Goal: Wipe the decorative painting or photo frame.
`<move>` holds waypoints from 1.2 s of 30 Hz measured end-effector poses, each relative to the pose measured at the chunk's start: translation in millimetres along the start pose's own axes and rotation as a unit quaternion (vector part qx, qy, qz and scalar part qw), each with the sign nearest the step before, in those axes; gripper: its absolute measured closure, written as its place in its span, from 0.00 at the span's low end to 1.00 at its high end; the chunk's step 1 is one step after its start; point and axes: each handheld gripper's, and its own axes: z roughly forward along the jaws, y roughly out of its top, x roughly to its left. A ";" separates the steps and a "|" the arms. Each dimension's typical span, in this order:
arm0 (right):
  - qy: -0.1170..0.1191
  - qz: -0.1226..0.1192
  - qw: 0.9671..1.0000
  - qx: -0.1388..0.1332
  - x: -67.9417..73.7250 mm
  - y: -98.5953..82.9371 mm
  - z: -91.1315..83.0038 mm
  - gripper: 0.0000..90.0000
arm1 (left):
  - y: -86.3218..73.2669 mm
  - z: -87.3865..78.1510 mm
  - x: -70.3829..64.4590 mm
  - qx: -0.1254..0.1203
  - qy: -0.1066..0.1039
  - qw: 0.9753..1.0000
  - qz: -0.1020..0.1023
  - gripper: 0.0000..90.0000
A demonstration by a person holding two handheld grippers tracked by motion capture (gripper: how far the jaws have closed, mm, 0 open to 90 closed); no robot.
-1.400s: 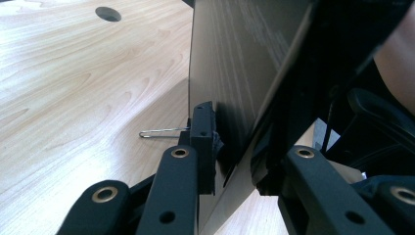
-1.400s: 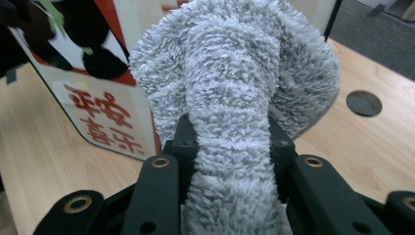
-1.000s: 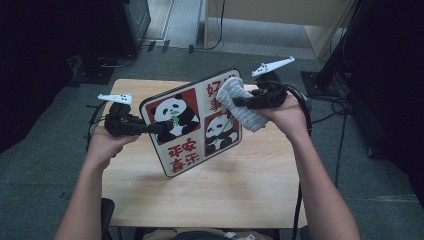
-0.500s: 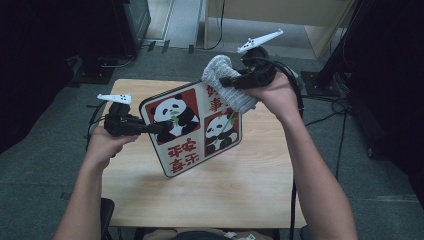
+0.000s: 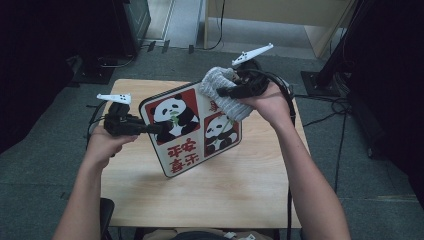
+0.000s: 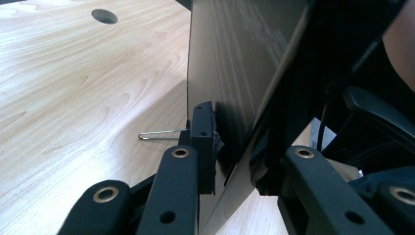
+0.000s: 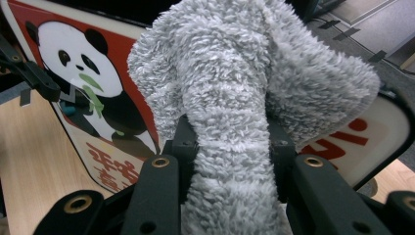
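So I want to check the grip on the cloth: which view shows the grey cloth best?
The right gripper view: the grey cloth bulges up close, pinched between that gripper's black jaws. The high view shows the cloth small, bunched against the panda board at the right gripper. The left gripper view looks along the board's back.

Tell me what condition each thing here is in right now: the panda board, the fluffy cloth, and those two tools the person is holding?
Panda board: tilted up on its lower edge on the table, clamped at its left edge.
Grey cloth: bunched, pinched between jaws, lying against the board's upper right part.
Left hand-held gripper: shut on the board.
Right hand-held gripper: shut on the cloth.
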 end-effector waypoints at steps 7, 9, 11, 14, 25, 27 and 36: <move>0.004 -0.001 1.000 0.002 -0.3 -10.0 6.5 0.75 | -0.3 -0.5 0.5 0.001 -0.002 1.000 0.001 0.84; 0.005 -0.001 1.000 0.003 -0.1 -11.7 8.0 0.75 | -0.3 -0.6 0.6 0.001 -0.002 1.000 0.001 0.84; 0.008 -0.002 1.000 0.000 -0.8 -17.4 11.8 0.75 | -0.2 -0.6 0.8 0.001 -0.002 1.000 0.001 0.84; 0.009 0.000 1.000 -0.002 -0.8 -20.0 12.8 0.75 | -0.3 -0.6 0.8 0.001 -0.002 1.000 0.000 0.84; 0.017 -0.003 1.000 -0.020 -4.1 -34.5 18.5 0.75 | -0.2 -1.0 1.8 0.002 -0.005 1.000 -0.002 0.84; 0.021 -0.004 1.000 -0.022 -4.9 -38.6 20.8 0.75 | -0.5 -1.1 2.1 0.002 -0.005 1.000 -0.001 0.84; 0.029 -0.002 0.999 -0.030 -8.3 -47.2 24.8 0.75 | -0.8 -1.6 1.6 0.002 -0.002 1.000 -0.001 0.84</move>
